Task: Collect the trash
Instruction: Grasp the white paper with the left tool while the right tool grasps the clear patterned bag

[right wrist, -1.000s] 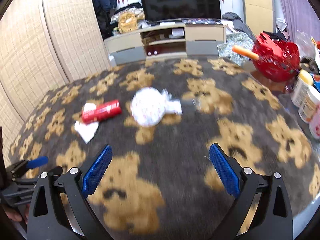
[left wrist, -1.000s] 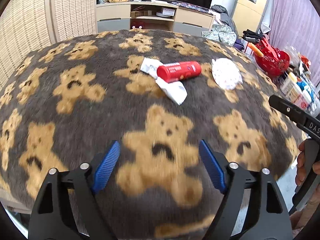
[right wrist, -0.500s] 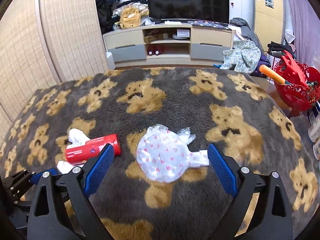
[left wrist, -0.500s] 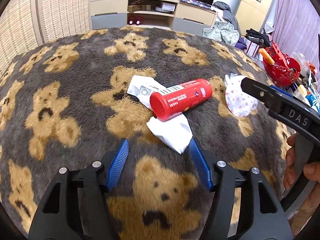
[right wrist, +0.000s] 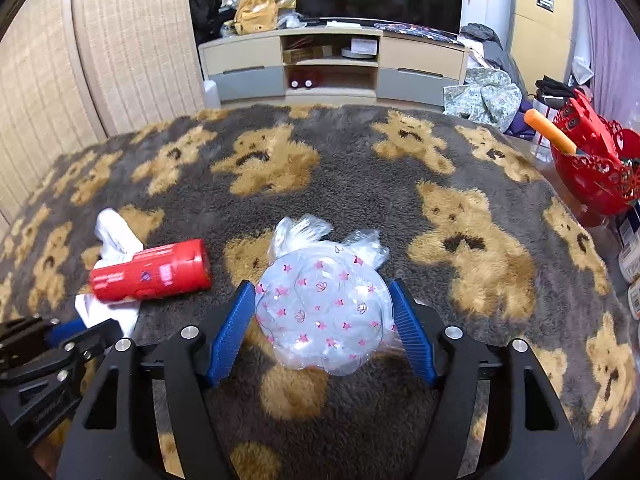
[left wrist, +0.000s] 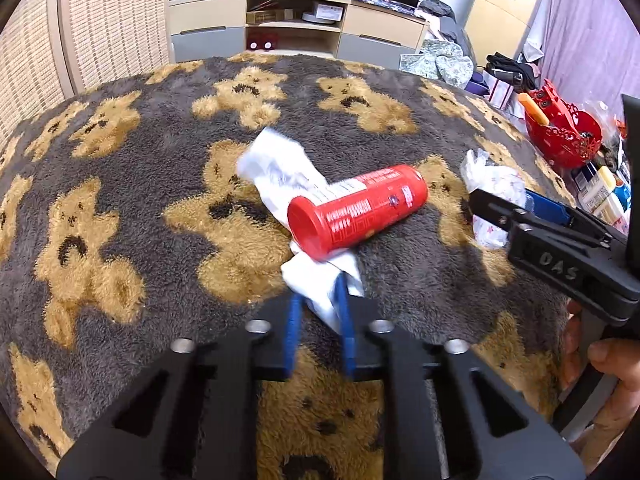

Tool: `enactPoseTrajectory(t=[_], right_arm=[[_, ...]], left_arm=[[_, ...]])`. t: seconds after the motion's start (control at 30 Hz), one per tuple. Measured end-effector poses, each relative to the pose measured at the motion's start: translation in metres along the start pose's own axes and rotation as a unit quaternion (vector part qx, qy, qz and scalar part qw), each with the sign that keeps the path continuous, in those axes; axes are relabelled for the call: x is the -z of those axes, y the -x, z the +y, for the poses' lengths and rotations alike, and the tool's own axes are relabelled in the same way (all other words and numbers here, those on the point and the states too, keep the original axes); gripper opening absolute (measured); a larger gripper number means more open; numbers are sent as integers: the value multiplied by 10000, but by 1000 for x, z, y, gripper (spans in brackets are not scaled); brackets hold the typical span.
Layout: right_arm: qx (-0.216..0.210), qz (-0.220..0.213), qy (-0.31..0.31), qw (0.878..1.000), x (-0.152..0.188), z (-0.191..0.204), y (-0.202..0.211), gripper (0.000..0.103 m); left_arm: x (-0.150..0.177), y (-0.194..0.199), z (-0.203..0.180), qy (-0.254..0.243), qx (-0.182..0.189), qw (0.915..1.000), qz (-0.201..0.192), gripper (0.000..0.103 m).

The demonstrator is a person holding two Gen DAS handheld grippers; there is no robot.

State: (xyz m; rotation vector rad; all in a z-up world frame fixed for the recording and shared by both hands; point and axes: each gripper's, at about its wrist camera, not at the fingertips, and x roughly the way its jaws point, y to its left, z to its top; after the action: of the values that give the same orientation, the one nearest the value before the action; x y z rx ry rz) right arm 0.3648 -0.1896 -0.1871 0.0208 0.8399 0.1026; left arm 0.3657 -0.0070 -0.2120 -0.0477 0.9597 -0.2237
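A bear-patterned fleece blanket carries the trash. A red cylindrical can lies on its side across a crumpled white paper. My left gripper pinches the paper's near end between its blue pads, and its jaws are still closing. The right wrist view shows the same can and paper at the left. A clear plastic bag with pink stars sits between the pads of my right gripper. Those jaws are closing, with the pads at the bag's two sides, and the bag still looks round.
A red basket holding an orange stick stands at the right, with bottles beside it past the blanket's edge. A TV cabinet and a woven screen stand behind. A person's hand grips the right tool.
Both grippers moved forward over the blanket to the trash. The left jaws closed from wide apart onto the paper's near end. The right jaws narrowed around the bag.
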Motion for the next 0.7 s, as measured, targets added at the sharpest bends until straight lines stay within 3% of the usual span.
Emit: enactPoseTrajectory(t=[0.03,0.3,0.7], right_arm=[[-33,-29,-6,10000,1,-1,5,69],[-245,-208,-146,9994,19,-11,54,69],[-672,-484,-38,9966,61,2,148,69]], left_arm=[[2,2,-1,-29,31,10000,-10,2],[25,40,-4,-184,36,9996,-226,1],[84,137,-20,-261,166,9976,-616,1]])
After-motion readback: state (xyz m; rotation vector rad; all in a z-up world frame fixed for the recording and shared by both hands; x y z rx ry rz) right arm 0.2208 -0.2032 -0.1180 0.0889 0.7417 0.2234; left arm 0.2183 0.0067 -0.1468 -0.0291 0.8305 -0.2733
